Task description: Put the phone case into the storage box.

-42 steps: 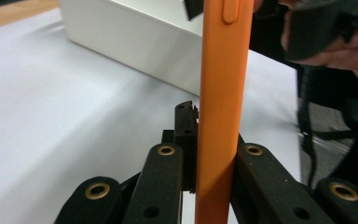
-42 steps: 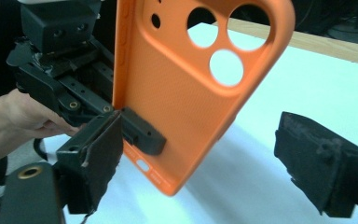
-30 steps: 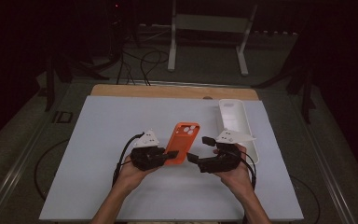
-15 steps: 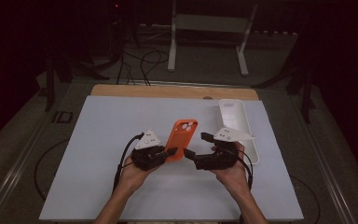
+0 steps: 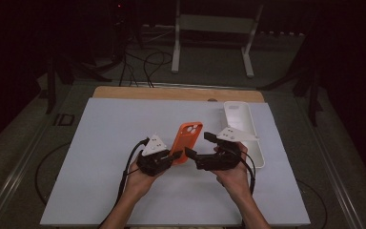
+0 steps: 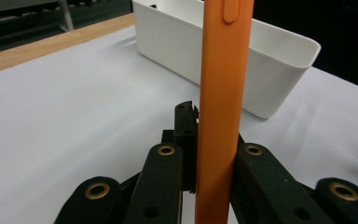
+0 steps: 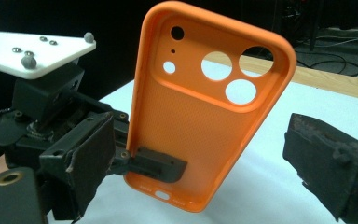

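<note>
No lettering, label, brand mark or number can be read anywhere here, not on the orange soft-plastic phone case (image 7: 205, 116) nor the white oblong plastic tray (image 6: 233, 56).

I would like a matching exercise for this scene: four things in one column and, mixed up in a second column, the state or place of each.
Things:
1. orange phone case
2. white bin
3. left gripper
4. right gripper

States or places:
A. jaws wide apart, pressing on nothing
B. stands on the table at the far right, untouched
C. held up off the table, clamped at its lower end
D. shut on the case's lower end

Pairs: 1-C, 2-B, 3-D, 4-A
</note>
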Demonstrator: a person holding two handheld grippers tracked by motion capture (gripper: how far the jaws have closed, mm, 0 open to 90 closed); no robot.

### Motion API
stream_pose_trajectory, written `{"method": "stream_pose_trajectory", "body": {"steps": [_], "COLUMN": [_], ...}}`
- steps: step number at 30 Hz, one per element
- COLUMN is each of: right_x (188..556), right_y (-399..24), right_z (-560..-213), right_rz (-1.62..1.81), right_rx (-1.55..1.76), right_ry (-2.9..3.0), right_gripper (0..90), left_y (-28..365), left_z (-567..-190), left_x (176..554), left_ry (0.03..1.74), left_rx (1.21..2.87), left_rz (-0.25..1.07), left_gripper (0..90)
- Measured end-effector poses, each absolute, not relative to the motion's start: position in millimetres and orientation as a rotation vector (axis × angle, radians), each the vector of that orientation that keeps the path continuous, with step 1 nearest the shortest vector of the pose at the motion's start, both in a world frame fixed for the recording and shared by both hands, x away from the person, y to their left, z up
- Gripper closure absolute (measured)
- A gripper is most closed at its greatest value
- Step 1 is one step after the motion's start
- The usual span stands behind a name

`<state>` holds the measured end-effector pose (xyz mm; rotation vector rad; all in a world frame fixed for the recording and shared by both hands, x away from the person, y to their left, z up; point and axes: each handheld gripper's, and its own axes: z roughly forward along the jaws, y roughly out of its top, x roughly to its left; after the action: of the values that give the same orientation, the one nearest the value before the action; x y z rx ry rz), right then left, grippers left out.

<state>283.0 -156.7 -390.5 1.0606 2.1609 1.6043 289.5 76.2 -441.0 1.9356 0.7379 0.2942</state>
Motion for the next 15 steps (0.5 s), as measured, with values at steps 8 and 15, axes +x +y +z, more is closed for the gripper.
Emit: {"method": "stream_pose_trajectory", "body": {"steps": [8,15], "right_x": [283.7,285.8], "right_y": [-153.1,-151.0], "right_z": [-388.3,-387.4], "right_rz": [1.605,1.621], "right_rx": [1.093,1.127], "right_ry": [2.128,2.104], "right_gripper": [8.0,8.0], "left_y": [74.9,71.4], "left_z": [-443.3,-445.0], "left_x": [287.4,285.8], "left_ry": [0.765,0.775], "left_rx": [1.924,1.933], "left_rz": [0.328,0.352], "left_gripper": [85.4,85.3]}}
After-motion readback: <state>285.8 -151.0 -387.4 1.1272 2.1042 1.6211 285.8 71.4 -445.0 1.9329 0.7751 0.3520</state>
